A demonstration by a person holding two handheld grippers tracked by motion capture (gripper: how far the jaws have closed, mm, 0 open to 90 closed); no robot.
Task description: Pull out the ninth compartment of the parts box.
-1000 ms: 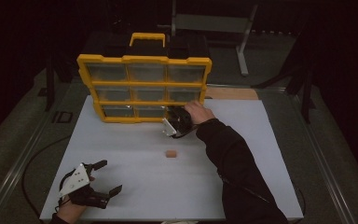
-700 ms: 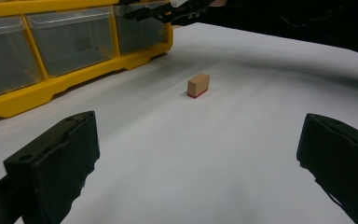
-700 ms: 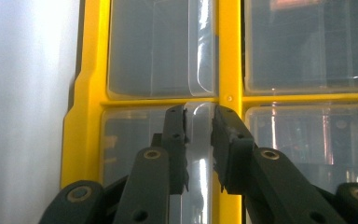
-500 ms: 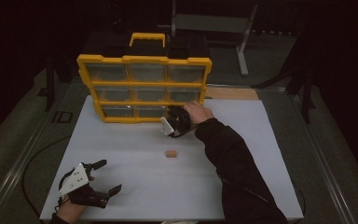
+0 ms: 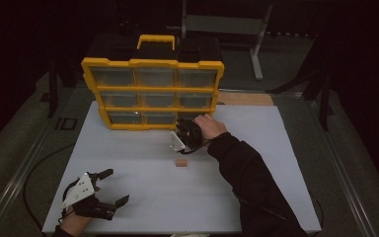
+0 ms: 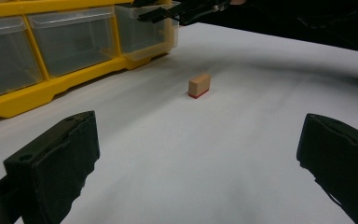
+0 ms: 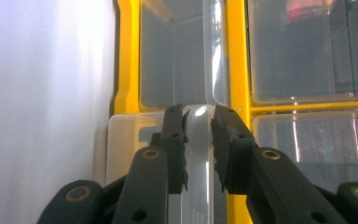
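Observation:
A yellow organizer (image 5: 150,63) with clear drawers stands upright at the back of the white table (image 5: 256,148). My right gripper (image 5: 183,124) is at its bottom right drawer (image 6: 149,32), which sticks out a little from the frame. In the right gripper view the jaws (image 7: 198,116) are shut on the clear lip of that drawer (image 7: 126,140). A small wooden block (image 5: 180,162) with a red underside lies on the table just in front of the right gripper. My left gripper (image 5: 118,186) rests at the table's front left, open and holding nothing, pointing at the block (image 6: 199,86).
A light wooden board (image 5: 246,98) lies behind the table's back right edge. A metal stand (image 5: 256,44) rises in the dark behind the organizer. A cable (image 5: 34,173) trails off the table's left side. The person's dark sleeve (image 5: 251,182) crosses the right half of the table.
The right gripper has edged slightly toward the near side, away from the organizer's face. The left gripper and the block have stayed put.

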